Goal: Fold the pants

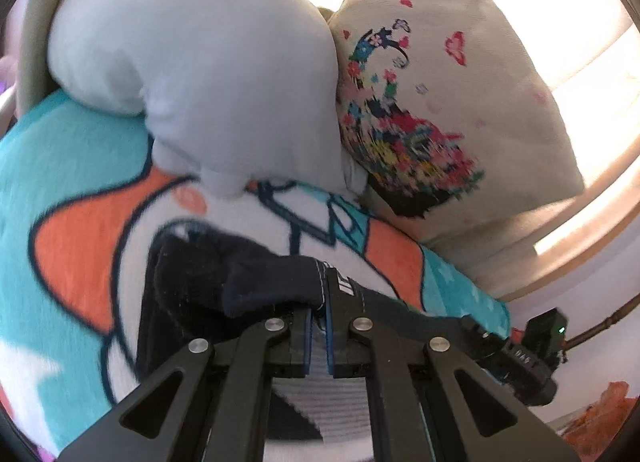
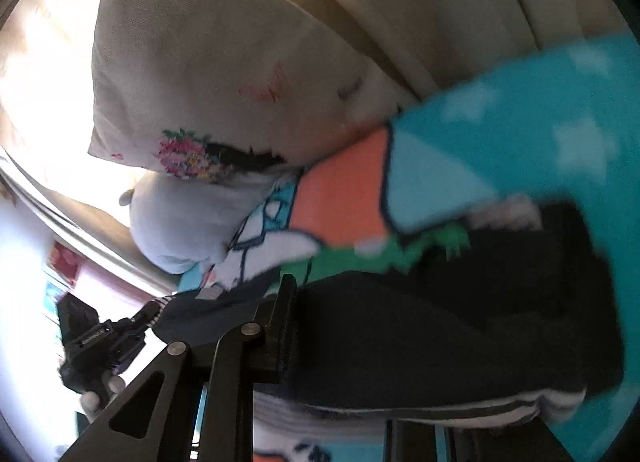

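Observation:
Dark navy pants (image 1: 208, 282) with a white striped band lie on a bright cartoon fleece blanket (image 1: 68, 221). My left gripper (image 1: 318, 314) is shut on an edge of the pants and holds a fold of the cloth just above the blanket. In the right wrist view the pants (image 2: 460, 314) drape over my right gripper (image 2: 332, 302). One black finger (image 2: 286, 326) shows; the other is hidden under the cloth. The left gripper also shows in the right wrist view (image 2: 152, 312), holding the other end of the pants.
A grey cushion (image 1: 192, 61) and a cream embroidered pillow (image 1: 440, 101) lean on the beige sofa back (image 2: 440, 1) just beyond the pants. The blanket (image 2: 500, 121) covers the seat. The sofa's edge drops off on the right (image 1: 560, 254).

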